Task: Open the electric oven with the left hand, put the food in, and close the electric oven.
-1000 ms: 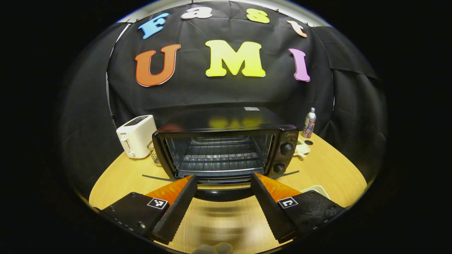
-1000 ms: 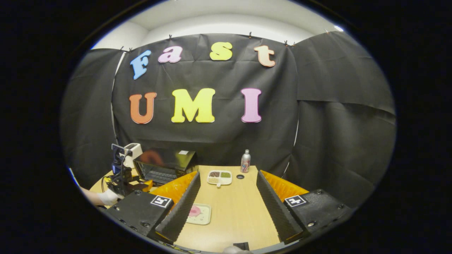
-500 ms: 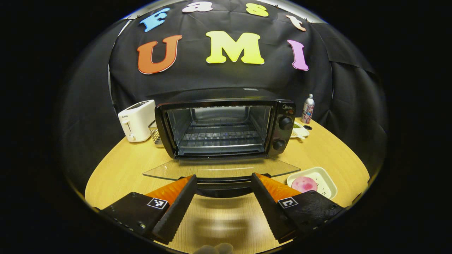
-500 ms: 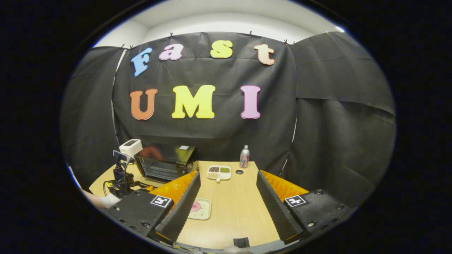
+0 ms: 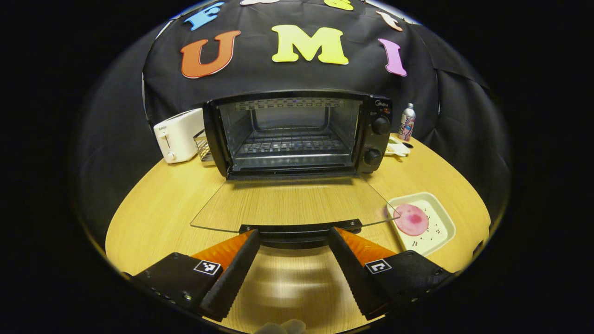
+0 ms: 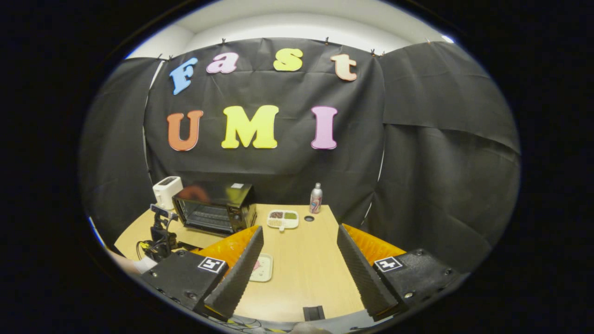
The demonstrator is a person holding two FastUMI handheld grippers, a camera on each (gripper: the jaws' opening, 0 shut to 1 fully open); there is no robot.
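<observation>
Left gripper view: oven (image 5: 297,134) at upper centre, glass door (image 5: 290,204) lowered flat, its handle (image 5: 299,230) between the spread fingers of the left gripper (image 5: 293,273); contact unclear. Food (image 5: 410,219) on a tray (image 5: 441,234), lower right: judged light, soft; take the stiff tray rim.

Right gripper view: right gripper (image 6: 299,273) spread, empty; tray at lower left centre.

Black cloth wall (image 6: 417,153), white ceiling (image 6: 297,28) above, light wooden table (image 5: 153,199), dim booth lighting
</observation>
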